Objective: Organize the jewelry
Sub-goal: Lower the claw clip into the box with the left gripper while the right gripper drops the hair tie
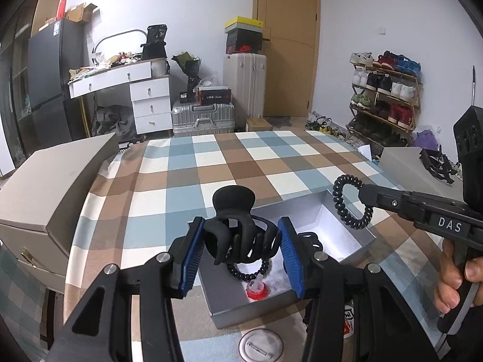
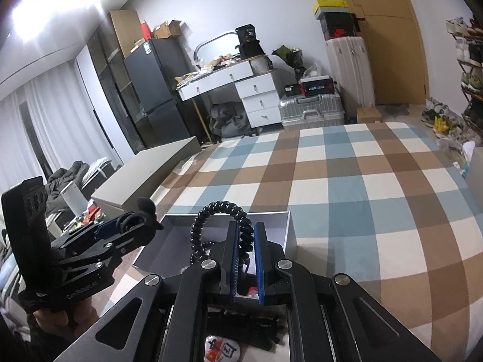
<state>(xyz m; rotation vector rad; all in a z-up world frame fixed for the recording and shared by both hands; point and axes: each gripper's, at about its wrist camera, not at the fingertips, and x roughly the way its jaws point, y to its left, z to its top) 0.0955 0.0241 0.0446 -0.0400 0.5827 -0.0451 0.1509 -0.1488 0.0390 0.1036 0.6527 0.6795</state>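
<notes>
Left tongs are gripping a hair claw, right tongs a coil hair tie, both above the box; each should be lowered inside before being released.

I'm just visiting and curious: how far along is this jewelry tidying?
Partly done. A beaded black bracelet and a small red-capped item already lie in the open grey box. In hand: the left tool grips a black claw hair clip and the right tool a black coil hair tie, both over the box. Still outside on the checked cloth: a round pin badge.
</notes>
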